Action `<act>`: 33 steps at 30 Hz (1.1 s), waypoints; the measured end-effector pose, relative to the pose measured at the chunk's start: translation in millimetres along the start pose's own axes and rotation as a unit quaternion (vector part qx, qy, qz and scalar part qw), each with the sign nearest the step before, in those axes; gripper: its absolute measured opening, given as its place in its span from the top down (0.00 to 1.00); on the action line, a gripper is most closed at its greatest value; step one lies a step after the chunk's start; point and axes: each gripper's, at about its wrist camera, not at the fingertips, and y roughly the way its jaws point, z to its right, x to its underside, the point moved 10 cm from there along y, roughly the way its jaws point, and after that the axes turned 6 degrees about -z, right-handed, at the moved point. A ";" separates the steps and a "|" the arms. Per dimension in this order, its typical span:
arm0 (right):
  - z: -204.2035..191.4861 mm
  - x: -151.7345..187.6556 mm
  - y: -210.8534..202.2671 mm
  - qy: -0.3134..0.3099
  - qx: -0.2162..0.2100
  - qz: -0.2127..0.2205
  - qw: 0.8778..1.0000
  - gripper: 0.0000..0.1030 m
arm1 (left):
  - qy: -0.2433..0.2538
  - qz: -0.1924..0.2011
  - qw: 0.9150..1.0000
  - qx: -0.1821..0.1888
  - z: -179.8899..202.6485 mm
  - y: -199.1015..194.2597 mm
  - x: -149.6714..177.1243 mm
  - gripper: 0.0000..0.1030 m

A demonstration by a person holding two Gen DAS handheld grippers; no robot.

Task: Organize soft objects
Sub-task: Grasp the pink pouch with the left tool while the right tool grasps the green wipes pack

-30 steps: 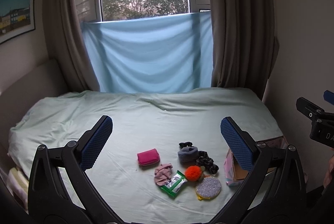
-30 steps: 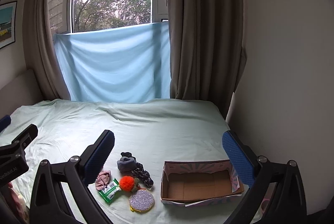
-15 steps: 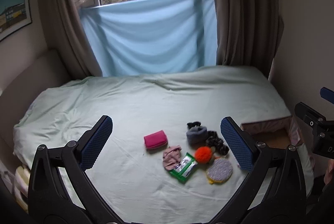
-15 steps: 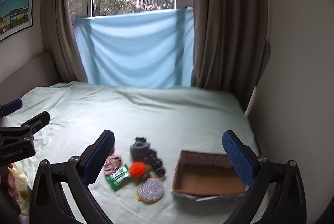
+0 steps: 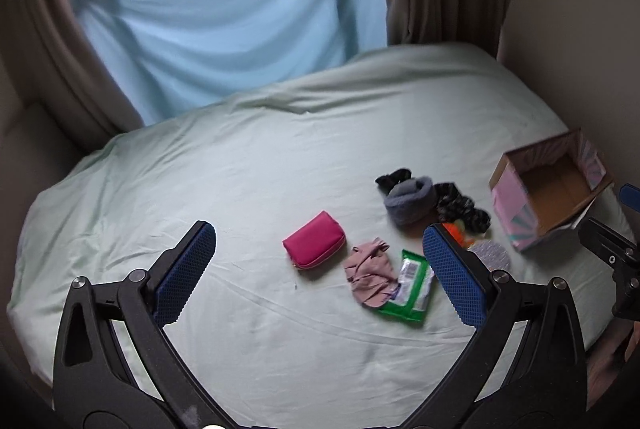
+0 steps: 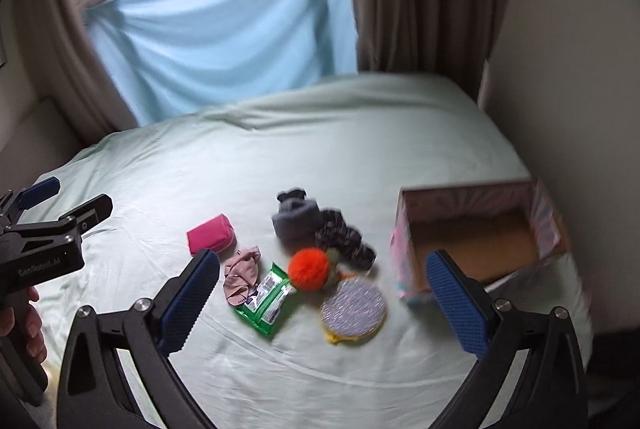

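Bed (image 5: 248, 165), pale green sheet. Left gripper (image 5: 320, 271): jaws spread wide, holding nothing, above the sheet. Items left to right: pink pouch (image 6: 211, 234); pink cloth (image 6: 240, 275) touching green wipes pack (image 6: 266, 299); grey roll (image 6: 296, 221) beside dark scrunchie (image 6: 344, 239); orange pompom (image 6: 309, 268); glittery round pad (image 6: 354, 306). Open box (image 6: 404, 249) at right, nothing inside. Right gripper (image 6: 322, 303): jaws spread wide, holding nothing, over the pile.

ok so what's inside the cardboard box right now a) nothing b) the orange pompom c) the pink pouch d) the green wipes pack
a: the box shows only its bare brown floor, while the pink pouch, orange pompom and green wipes pack all lie on the bed sheet to its left.
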 end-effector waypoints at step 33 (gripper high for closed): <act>-48.9 109.2 304.3 0.190 0.063 -0.162 0.966 0.40 | 0.191 -0.137 0.963 0.129 14.7 343.4 71.6 0.12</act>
